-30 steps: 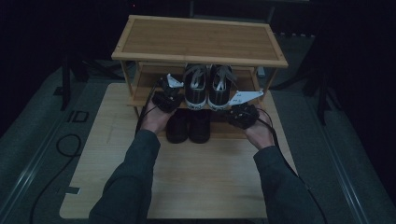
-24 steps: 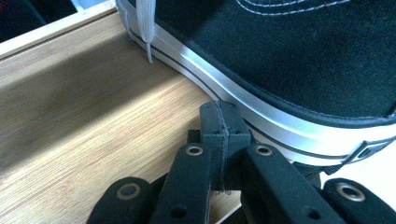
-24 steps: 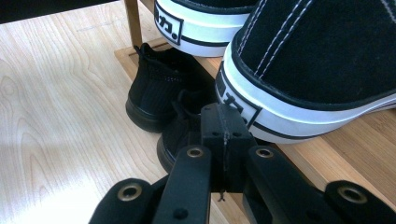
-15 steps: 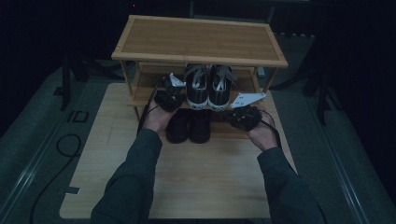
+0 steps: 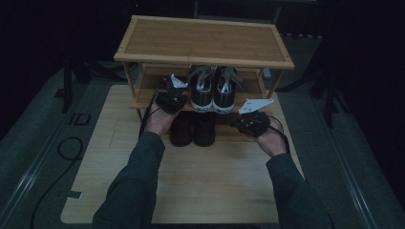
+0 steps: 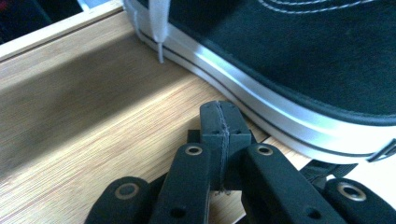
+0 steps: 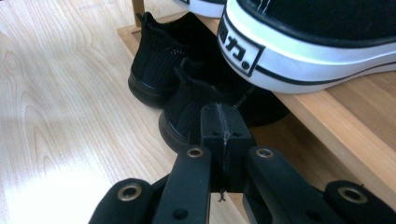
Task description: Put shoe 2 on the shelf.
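A pair of black canvas sneakers (image 5: pixel 211 88) with white soles stands on the middle shelf of a wooden shoe rack (image 5: pixel 203 40). Under them, on the bottom shelf, sits a pair of plain black shoes (image 5: pixel 193 129). My left gripper (image 5: pixel 173 95) rests on the middle shelf just left of the left sneaker (image 6: pixel 299 70), its jaws shut with nothing between them (image 6: pixel 220 121). At the rack's front right my right gripper (image 5: pixel 250 120) is also shut and empty (image 7: pixel 223 126), close to the black shoes (image 7: pixel 182 88) and below the right sneaker's heel (image 7: pixel 299 42).
The rack stands at the far end of a light wooden board (image 5: pixel 191 176) on grey floor. Its upright posts (image 5: pixel 277 86) flank the shelves. A black cable (image 5: pixel 64 148) loops on the floor at left. Dark stands rise either side.
My right gripper has drawn back from the sneakers toward the front right of the rack. The left gripper has stayed beside the left sneaker.
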The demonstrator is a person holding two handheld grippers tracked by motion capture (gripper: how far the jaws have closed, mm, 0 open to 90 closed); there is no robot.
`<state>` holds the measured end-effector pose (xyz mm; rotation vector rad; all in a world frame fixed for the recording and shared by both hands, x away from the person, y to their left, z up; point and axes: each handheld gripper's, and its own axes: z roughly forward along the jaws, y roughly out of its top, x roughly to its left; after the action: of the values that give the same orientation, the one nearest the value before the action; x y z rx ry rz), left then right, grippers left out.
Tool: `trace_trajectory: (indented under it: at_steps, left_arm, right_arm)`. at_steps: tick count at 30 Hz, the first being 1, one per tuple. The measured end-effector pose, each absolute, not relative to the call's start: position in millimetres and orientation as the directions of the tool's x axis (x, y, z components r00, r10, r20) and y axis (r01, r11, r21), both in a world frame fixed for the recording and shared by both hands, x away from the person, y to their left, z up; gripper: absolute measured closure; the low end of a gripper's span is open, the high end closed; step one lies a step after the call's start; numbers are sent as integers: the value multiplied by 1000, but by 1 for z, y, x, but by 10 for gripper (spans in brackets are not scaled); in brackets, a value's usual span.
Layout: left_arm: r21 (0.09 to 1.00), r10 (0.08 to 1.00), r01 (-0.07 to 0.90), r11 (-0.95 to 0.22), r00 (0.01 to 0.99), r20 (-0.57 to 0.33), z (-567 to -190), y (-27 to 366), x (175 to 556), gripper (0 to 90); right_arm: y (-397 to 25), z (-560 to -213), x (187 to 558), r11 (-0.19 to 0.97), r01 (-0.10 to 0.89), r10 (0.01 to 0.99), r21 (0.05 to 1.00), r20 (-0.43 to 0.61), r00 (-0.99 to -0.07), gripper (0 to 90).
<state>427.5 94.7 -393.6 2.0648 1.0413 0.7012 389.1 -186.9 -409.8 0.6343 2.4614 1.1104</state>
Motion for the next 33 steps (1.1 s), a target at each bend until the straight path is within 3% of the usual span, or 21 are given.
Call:
trace_trajectory:
  at_steps: [33]
  left_arm:
    - [801, 853, 442, -404, 497, 156, -385, 131, 421, 824]
  right_arm:
    - [-207, -444, 389, 601, 337, 584, 724, -111, -804, 866]
